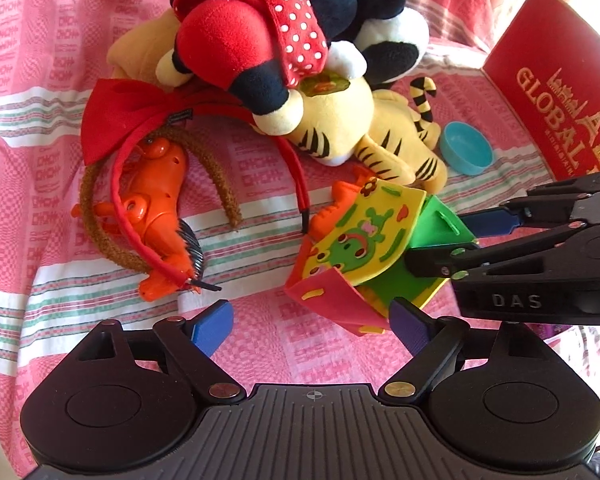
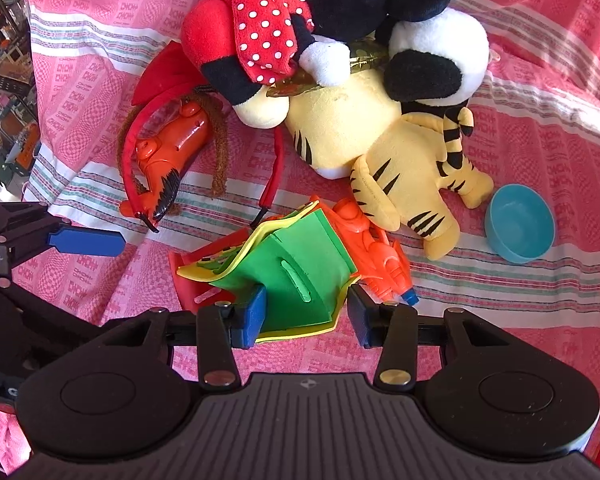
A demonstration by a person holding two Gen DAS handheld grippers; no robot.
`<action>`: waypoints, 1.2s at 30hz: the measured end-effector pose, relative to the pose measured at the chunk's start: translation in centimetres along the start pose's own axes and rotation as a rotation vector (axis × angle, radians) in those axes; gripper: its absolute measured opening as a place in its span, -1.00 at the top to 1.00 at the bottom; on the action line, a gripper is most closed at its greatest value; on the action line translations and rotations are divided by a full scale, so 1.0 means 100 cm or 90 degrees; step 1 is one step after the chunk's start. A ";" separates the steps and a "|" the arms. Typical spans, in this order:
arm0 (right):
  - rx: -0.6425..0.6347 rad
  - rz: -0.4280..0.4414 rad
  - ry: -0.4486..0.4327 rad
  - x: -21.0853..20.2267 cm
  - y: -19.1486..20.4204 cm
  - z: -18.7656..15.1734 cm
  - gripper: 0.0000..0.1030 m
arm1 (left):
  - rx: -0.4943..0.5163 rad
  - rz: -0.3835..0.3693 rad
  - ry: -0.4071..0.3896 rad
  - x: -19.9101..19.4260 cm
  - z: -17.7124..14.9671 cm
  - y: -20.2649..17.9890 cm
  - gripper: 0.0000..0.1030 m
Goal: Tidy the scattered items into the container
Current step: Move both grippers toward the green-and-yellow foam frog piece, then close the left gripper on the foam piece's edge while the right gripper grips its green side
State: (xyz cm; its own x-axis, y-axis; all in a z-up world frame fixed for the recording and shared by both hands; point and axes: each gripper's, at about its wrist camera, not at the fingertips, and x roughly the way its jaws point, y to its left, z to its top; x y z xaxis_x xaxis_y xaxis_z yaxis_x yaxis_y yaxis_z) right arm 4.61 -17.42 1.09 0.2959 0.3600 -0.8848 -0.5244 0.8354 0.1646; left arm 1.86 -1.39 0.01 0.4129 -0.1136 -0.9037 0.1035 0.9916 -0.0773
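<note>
Blue pads of my left claw are sitting closest to me, spread wide with only pink cloth between them. That claw is holding nothing.

I am looking at the foam frog toy just past those pads. In the left view it is showing me its yellow frog face, and its long side is running from a red flap near me up and to the right. In the right view the foam frog toy is showing its green side with a slot, and it is lying across the picture.

My right claw is sitting on both sides of the frog toy's near edge. The pads are right at the foam, but I cannot tell if they are squeezing it.

Only the right view is showing the orange car, tucked against the frog toy's far side. Only the left view is showing the red GLOBAL box, standing well beyond the frog toy to the right.

Past the frog toy, the tiger plush is lying under the mouse plush. A blue bowl is sitting to the frog toy's right, beyond the tiger's legs. An orange horse is lying to its left.
</note>
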 end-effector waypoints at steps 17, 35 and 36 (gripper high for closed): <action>-0.020 0.033 -0.008 -0.005 0.002 -0.012 0.02 | -0.002 0.013 0.052 0.033 -0.011 0.002 -0.18; -0.138 0.002 -0.060 -0.015 0.027 -0.003 0.24 | 0.050 0.017 0.041 0.040 -0.007 -0.006 0.73; -0.129 0.007 -0.055 -0.014 0.024 -0.002 0.25 | 0.046 0.013 0.040 0.040 -0.007 -0.004 0.64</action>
State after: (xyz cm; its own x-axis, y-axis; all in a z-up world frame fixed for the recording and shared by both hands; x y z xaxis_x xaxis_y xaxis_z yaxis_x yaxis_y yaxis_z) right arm 2.74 -15.98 2.58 0.3518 0.4108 -0.8411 -0.6757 0.7333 0.0756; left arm 2.86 -2.24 -3.88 0.3577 -0.0863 -0.9298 0.1616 0.9864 -0.0294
